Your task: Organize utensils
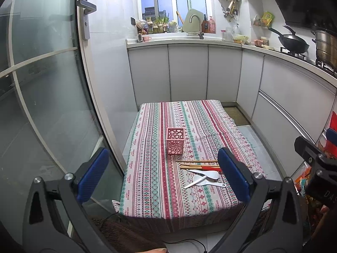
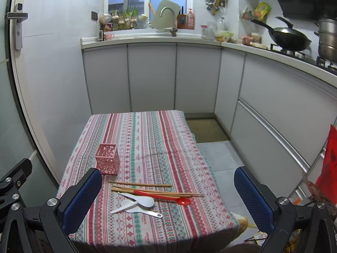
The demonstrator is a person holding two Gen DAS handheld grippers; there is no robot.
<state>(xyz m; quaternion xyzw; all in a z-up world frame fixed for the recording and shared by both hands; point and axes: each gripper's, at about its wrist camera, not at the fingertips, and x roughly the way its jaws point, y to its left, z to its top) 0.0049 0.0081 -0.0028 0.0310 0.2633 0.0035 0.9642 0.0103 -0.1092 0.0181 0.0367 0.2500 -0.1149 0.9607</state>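
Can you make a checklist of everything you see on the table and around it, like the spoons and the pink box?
Surface: low table under a striped tablecloth.
Job's things: pink holder upright and empty; wooden chopsticks, red spoon and white spoons lying loose in front of it.
Clutter: nothing seen on the table.
Grippers: left tool and right tool both open, holding nothing, above the near edge.
Cables: black cable on the floor.
Surroundings: kitchen counter with faucet, wok and steel pot on the stove.

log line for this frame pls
phase: pre-grasp | left gripper: open, empty | right gripper: open, empty | chopsticks, spoons: on tablecloth | pink holder: upright, empty
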